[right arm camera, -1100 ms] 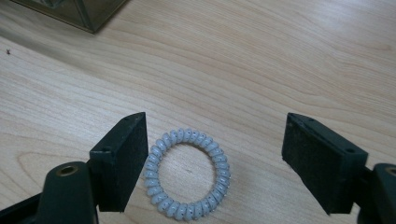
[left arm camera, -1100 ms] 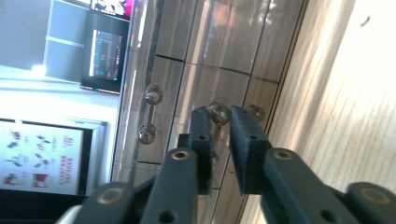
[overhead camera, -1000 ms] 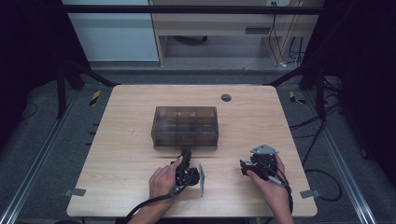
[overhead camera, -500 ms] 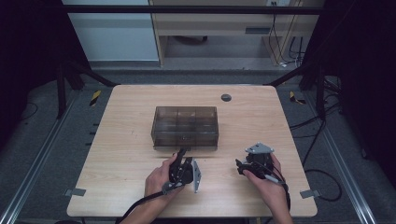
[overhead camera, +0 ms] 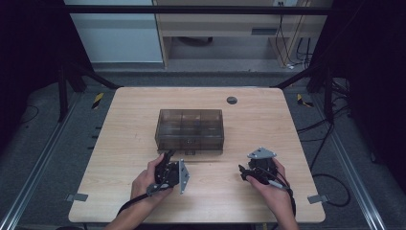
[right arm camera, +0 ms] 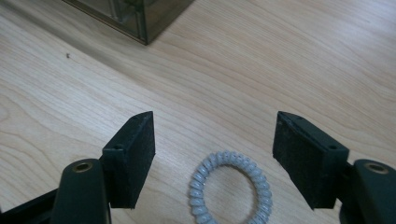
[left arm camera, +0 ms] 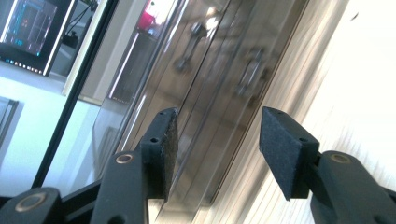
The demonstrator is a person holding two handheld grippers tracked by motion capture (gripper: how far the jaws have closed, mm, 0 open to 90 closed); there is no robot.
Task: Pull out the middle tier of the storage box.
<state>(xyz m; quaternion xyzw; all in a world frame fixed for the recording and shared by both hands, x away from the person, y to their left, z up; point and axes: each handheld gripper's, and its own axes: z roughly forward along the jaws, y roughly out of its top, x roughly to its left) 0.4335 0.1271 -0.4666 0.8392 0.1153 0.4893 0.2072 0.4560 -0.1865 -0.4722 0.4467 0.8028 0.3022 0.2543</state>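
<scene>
A smoky translucent box (overhead camera: pixel 189 130) with inner dividers stands shut at the middle of the wooden table (overhead camera: pixel 124 143). My left gripper (overhead camera: pixel 167 158) is rolled onto its side just in front of the box's front left corner, jaws open. In the left gripper view the box front (left arm camera: pixel 219 93) with its two latches looms close and blurred beyond the open gripper (left arm camera: pixel 217 142). My right gripper (overhead camera: pixel 243 171) hovers low at the front right, open. A pale grey coiled hair tie (right arm camera: pixel 230 187) lies on the wood between the right gripper's (right arm camera: pixel 215 154) open jaws, untouched.
A round cable grommet (overhead camera: pixel 231 100) is set into the table near its far edge. The box's near corner (right arm camera: pixel 144 25) shows at the top of the right gripper view. Dark frame struts and cables surround the table.
My left gripper has moved forward to the box front and rolled onto its side. The right gripper has shifted slightly left and forward.
</scene>
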